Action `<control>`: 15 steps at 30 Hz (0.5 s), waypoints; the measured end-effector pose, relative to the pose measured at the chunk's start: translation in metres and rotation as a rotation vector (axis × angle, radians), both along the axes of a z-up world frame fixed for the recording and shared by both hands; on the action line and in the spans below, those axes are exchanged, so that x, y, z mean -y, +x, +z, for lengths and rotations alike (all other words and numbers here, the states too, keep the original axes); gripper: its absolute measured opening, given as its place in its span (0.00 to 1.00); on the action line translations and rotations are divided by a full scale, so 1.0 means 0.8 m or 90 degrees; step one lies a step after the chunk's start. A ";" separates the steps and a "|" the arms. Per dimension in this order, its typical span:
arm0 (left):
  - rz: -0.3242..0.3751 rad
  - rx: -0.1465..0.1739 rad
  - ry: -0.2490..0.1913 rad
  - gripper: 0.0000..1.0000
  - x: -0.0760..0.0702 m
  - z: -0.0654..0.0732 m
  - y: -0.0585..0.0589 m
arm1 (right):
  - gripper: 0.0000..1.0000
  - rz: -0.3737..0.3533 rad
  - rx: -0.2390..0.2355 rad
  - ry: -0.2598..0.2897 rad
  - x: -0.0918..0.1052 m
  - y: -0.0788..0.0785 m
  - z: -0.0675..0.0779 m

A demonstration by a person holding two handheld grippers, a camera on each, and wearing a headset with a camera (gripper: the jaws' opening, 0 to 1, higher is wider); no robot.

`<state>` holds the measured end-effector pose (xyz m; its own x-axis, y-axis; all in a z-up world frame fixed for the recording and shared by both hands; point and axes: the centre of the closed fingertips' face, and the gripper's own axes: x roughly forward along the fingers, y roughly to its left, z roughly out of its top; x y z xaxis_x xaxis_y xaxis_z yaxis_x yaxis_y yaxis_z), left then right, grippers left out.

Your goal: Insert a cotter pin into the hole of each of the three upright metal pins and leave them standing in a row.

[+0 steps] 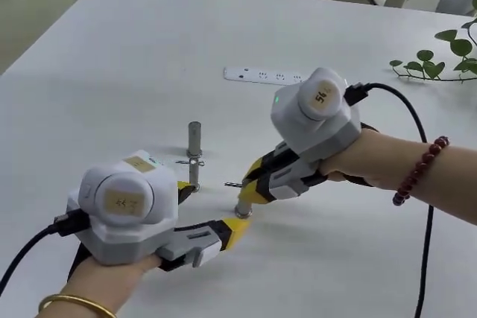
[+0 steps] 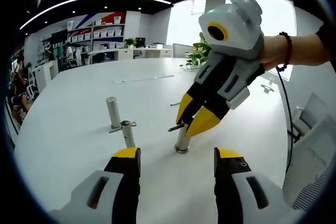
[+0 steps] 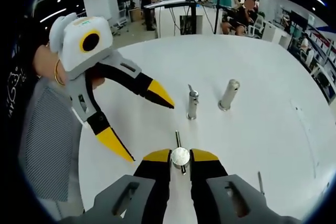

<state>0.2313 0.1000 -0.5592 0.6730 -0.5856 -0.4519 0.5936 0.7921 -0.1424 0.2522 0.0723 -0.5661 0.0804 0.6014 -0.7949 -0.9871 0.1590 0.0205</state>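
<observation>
White table (image 1: 112, 57). Bears: power strip (image 1: 264, 75), flat; three upright metal pins in a row: first pin (image 1: 194, 138) nearest the strip, second pin (image 1: 194, 171), third pin (image 1: 244, 210) farthest; leafy vine (image 1: 440, 61) beyond the strip's end.

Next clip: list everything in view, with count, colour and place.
metal pins: three, silver, upright, mid-table
cotter pins: two, silver, one through the middle pin, one at the near metal pin's top
power strip: one, white, far side
plant: one, green, far right
table: one, white
bead bracelet: one, dark red, right wrist
bangle: one, gold, left wrist
left gripper: grey, yellow fingers open
right gripper: grey, yellow fingers closed on the near metal pin
</observation>
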 end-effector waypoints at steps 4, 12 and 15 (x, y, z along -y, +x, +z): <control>0.004 0.009 -0.007 0.56 -0.003 0.009 -0.003 | 0.08 0.000 0.000 -0.004 0.000 0.000 0.000; 0.003 0.009 0.001 0.62 -0.012 0.014 -0.011 | 0.08 0.004 -0.001 -0.005 0.000 0.000 0.000; -0.001 0.008 0.013 0.65 -0.017 0.013 -0.018 | 0.07 0.009 -0.002 -0.009 0.001 0.001 0.000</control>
<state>0.2173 0.1135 -0.5490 0.6782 -0.5769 -0.4552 0.5964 0.7940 -0.1178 0.2526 0.0714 -0.5661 0.0698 0.5906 -0.8039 -0.9892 0.1450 0.0207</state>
